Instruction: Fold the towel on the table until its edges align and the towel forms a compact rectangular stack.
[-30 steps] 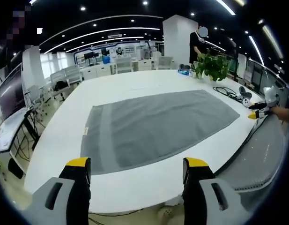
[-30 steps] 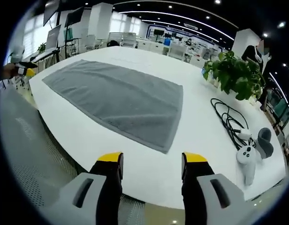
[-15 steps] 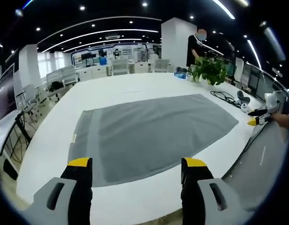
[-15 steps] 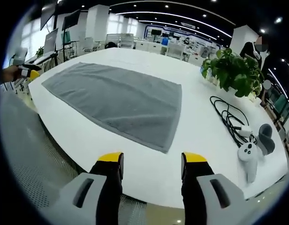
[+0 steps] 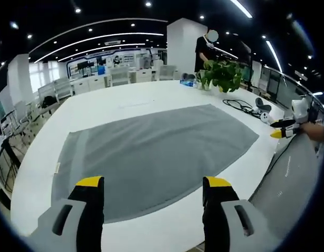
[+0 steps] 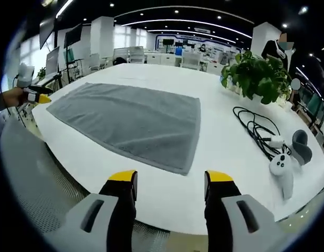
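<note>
Both yellow-tipped grippers hover at the white table's near edge, jaws spread and holding nothing: the left gripper and the right gripper. The flat grey terry towel lies unfolded beyond them. The right gripper view adds a white controller and a coiled black cable beside a leafy potted plant.

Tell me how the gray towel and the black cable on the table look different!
The towel is gray and lies spread out flat as one wide sheet; the cable is black, thin and looped in loose coils. The towel sits near the middle of the white table; the cable lies off to one side, between the potted plant and the white controller. Both rest on the table, and neither tool is touching them.
</note>
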`<state>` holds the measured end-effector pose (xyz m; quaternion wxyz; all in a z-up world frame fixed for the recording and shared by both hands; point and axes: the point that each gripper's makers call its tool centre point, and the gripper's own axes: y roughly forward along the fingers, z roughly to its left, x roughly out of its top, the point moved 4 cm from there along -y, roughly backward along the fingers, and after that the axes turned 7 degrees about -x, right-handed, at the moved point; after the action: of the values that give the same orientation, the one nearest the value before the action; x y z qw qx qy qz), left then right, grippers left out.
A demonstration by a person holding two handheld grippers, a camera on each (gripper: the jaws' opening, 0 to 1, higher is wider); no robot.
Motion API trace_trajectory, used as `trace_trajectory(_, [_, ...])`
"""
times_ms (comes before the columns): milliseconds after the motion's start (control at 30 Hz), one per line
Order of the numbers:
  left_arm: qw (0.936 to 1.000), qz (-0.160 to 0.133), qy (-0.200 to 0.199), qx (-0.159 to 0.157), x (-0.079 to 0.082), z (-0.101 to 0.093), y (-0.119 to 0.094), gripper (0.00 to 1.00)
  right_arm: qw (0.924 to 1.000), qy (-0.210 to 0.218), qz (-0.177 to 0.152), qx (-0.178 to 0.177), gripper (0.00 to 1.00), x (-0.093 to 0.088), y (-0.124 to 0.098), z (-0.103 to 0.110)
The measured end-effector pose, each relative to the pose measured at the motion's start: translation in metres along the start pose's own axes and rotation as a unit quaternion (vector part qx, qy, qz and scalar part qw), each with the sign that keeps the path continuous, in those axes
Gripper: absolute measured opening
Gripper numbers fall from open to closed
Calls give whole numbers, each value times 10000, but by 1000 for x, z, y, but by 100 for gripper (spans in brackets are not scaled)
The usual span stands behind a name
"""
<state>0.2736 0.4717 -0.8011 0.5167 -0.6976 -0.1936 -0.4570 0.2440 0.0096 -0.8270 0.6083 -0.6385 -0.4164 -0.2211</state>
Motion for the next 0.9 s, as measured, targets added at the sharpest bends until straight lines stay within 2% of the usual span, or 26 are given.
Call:
trace_trajectory(200, [9999,-71,-41,-131,8,-22,15,79,9998,74,-50,160,51,0,1,-1])
trace_trajectory(367, [9991,48,136,-403,11,-52,28,79,9995,96,-123,286,52,3,2,-3])
trace_trajectory(433, [9986,92,198,-483,13,-61,33,79,9990,235,-179,343,52,5,3,-6])
trace_trajectory(533, [9983,97,213,-533,17,-70,38,79,9988,159,-271,373,51,9,3,-12])
trace_trajectory(667, [9979,64,206,-609,27,-86,48,79,9983,242,-370,375,51,14,7,-26])
trace_trajectory(900, [9947,-65,560,-861,52,-114,67,79,9964,314,-674,407,51,32,18,-46])
